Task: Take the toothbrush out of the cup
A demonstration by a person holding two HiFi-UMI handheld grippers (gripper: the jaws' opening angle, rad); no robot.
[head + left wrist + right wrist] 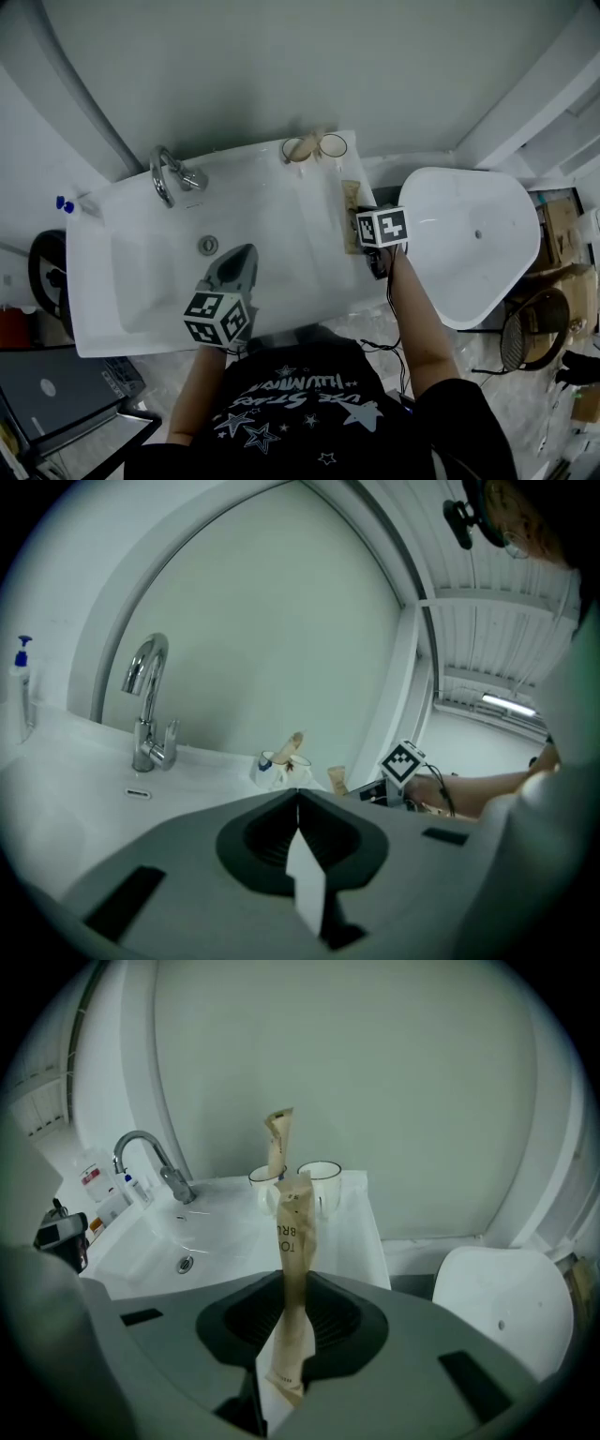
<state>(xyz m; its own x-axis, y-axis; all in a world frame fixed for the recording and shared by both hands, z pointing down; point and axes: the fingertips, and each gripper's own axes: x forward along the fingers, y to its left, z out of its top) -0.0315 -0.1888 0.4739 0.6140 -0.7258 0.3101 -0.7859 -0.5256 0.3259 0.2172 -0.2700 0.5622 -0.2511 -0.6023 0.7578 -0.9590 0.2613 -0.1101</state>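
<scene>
Toothbrush (292, 1260) clamped by R hand-held gripper (289, 1286), L (298, 801) closed empty; 2nd toothbrush (277, 1143) in cup (258, 1181).

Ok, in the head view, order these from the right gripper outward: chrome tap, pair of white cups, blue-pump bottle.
1. Pair of white cups, back edge of the basin, nearest the right gripper, which grips a brown paper-wrapped toothbrush.
2. Chrome tap, back left.
3. Blue-pump bottle, far left corner.

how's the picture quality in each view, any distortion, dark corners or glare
Head view: dim, flat light, white sink looks grey, no glare. Left gripper view: strong fisheye bend, black corners, faucet clear. Right gripper view: same bend and dark corners; paper-wrapped toothbrush and cups readable.
</scene>
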